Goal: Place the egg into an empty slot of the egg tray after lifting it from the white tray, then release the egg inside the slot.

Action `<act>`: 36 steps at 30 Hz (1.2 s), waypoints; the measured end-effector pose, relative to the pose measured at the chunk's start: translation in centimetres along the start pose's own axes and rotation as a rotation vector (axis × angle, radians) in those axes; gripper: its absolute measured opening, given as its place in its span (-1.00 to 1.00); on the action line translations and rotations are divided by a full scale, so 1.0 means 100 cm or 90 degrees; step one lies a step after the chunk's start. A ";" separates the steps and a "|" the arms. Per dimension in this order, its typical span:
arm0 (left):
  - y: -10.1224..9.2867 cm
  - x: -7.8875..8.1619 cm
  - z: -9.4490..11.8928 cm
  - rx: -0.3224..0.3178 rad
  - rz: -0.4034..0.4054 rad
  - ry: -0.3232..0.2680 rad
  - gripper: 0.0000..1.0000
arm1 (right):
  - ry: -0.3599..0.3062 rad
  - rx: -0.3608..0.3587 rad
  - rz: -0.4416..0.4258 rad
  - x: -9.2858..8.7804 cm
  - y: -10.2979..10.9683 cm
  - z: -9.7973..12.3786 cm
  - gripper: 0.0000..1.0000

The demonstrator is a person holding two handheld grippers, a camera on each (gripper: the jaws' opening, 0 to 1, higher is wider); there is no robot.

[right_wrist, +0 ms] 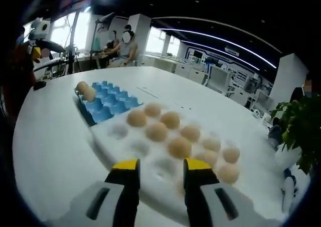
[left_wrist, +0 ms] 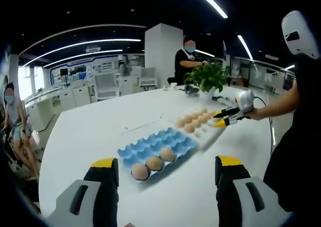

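Right gripper (right_wrist: 160,168) spread, empty, above white tray (right_wrist: 118,137); tan eggs (right_wrist: 156,132) in its slots; blue egg tray (right_wrist: 108,104) beyond, three eggs at its end; left gripper (left_wrist: 165,168) spread; potted plant (left_wrist: 208,79) farther

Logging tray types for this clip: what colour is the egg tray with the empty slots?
Blue; the egg tray shows best in the left gripper view.
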State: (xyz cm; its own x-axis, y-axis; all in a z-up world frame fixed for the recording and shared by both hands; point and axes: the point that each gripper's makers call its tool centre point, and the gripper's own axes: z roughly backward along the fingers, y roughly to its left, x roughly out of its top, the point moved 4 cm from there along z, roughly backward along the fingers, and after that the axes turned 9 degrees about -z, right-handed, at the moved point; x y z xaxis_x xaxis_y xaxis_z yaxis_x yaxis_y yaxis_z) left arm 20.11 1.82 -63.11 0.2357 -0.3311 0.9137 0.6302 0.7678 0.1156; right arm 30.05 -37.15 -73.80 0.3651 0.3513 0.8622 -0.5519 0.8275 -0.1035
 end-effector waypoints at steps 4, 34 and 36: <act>0.000 -0.001 -0.001 -0.002 0.001 0.000 0.59 | 0.005 -0.015 -0.006 -0.003 -0.010 0.002 -0.31; -0.001 0.002 -0.003 0.005 0.004 0.000 0.57 | 0.061 -0.046 -0.068 -0.022 -0.050 0.000 -0.48; 0.000 0.001 -0.002 0.008 0.003 0.000 0.56 | 0.061 -0.041 -0.064 -0.022 -0.050 0.000 -0.50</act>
State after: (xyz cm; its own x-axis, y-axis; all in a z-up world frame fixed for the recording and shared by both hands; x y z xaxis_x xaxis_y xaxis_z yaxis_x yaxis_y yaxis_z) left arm 20.34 1.66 -63.07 0.2390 -0.3272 0.9142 0.6200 0.7760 0.1156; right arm 32.01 -42.05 -75.23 0.4877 0.3021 0.8191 -0.4608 0.8859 -0.0524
